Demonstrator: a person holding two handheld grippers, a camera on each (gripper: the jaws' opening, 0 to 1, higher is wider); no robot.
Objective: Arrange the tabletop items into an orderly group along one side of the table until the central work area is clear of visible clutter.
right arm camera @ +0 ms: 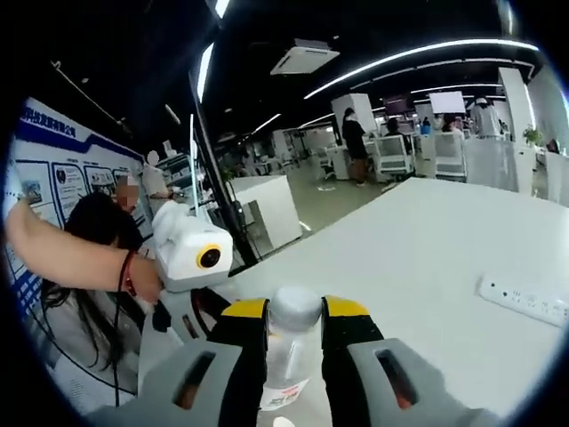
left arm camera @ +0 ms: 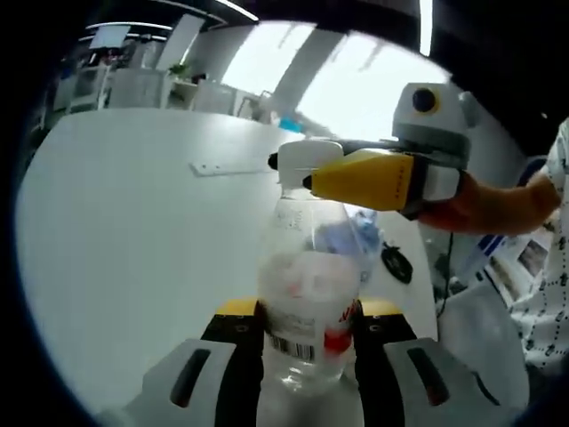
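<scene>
A clear plastic bottle (left arm camera: 307, 285) with a barcode label stands upright over the white table (left arm camera: 133, 240). My left gripper (left arm camera: 307, 325) is shut on its lower body, yellow-tipped fingers (left arm camera: 236, 311) pressing either side. My right gripper (left arm camera: 286, 171) reaches in from the right, held by a hand (left arm camera: 480, 209), and is shut on the top of the bottle. In the right gripper view the bottle's pale cap (right arm camera: 294, 310) sits between the right gripper (right arm camera: 294, 327) fingers. The left gripper (right arm camera: 206, 311) shows below and to the left, held by a person's hand.
A white power strip (left arm camera: 222, 166) (right arm camera: 524, 302) lies on the table. A small black object (left arm camera: 397, 262) rests near the table's right edge, behind the bottle. A person with dark hair (right arm camera: 89, 231) is by a poster wall. Office desks and chairs stand beyond the table.
</scene>
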